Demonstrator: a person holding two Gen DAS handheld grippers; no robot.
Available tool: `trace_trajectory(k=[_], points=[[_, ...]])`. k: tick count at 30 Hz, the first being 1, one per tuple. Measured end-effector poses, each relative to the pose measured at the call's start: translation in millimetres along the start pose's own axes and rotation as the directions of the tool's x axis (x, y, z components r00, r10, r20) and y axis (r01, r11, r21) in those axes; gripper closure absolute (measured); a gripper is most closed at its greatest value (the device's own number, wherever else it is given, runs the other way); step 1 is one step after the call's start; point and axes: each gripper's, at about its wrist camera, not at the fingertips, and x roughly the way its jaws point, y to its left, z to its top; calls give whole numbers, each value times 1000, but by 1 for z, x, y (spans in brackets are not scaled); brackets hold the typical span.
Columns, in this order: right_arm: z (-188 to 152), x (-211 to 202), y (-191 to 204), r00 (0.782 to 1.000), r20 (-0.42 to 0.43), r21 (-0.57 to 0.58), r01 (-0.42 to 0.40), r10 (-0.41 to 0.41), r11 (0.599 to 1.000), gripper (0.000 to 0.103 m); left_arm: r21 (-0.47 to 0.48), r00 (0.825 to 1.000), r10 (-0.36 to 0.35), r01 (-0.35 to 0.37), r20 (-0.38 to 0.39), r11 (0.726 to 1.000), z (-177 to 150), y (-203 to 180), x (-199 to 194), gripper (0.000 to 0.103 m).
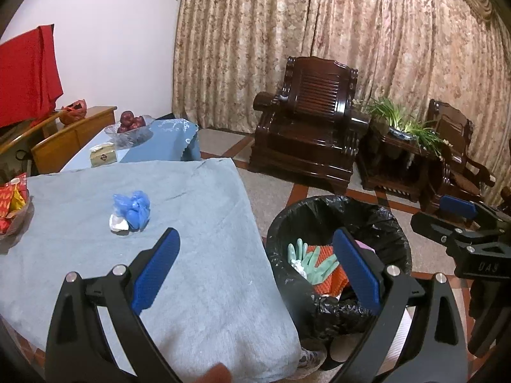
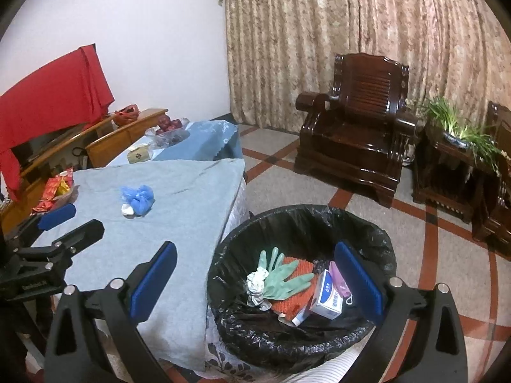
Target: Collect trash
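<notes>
A crumpled blue plastic bag [image 1: 134, 208] with a white tissue wad [image 1: 117, 223] lies on the grey-blue cloth of the table [image 1: 191, 255]; it also shows in the right wrist view [image 2: 139, 200]. A black-lined trash bin [image 2: 303, 223] stands on the floor right of the table and holds a green glove [image 2: 284, 276], an orange mat, a white box [image 2: 327, 296] and a tissue. My left gripper [image 1: 255, 268] is open and empty over the table's right edge. My right gripper [image 2: 255, 282] is open and empty above the bin.
A bowl of red snack packets [image 1: 12, 204] sits at the table's left edge. A tissue box [image 1: 102, 155] and fruit bowl [image 1: 131, 127] stand on the far table. Dark wooden armchairs [image 1: 306, 134] and a plant stand [image 1: 399, 146] line the curtain.
</notes>
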Motion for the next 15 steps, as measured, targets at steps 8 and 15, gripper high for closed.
trace_trajectory(k=[8,15], points=[[2,-6,8,1000,14,-21,-8,8,1000,6,-16,1000,15,-15,8,1000,-2,7,-9,9],[3,-7,17,1000,18,-40,-16,17,999,6,-22,1000,21,-20,21,1000,-2,9,-13,9]])
